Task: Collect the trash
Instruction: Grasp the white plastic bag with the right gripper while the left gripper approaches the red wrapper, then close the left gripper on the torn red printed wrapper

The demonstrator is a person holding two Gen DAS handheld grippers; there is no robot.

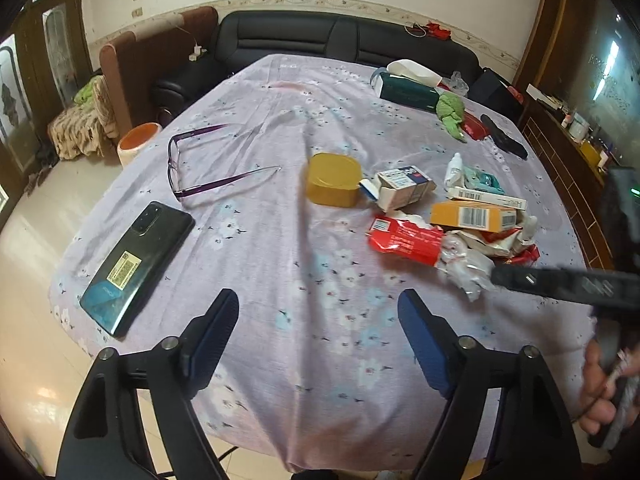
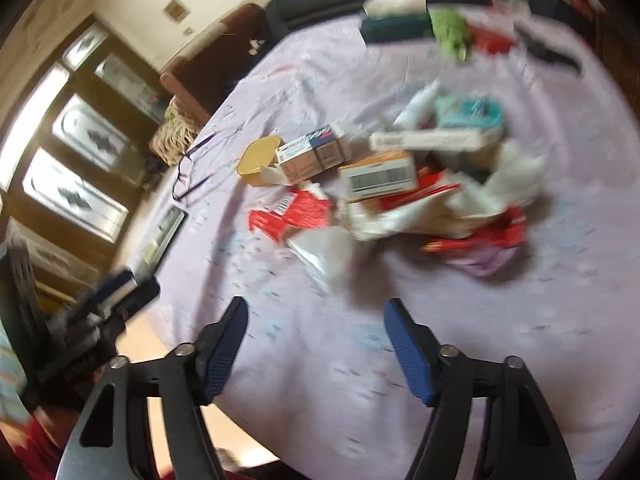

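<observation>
Trash (image 1: 448,216), a heap of torn red wrappers and small boxes, lies right of centre on the cloth-covered worktop (image 1: 260,264). Left tool (image 1: 318,316) and right tool (image 2: 316,316) both hang apart and empty: the approach step. Next comes closing on one wrapper.
</observation>
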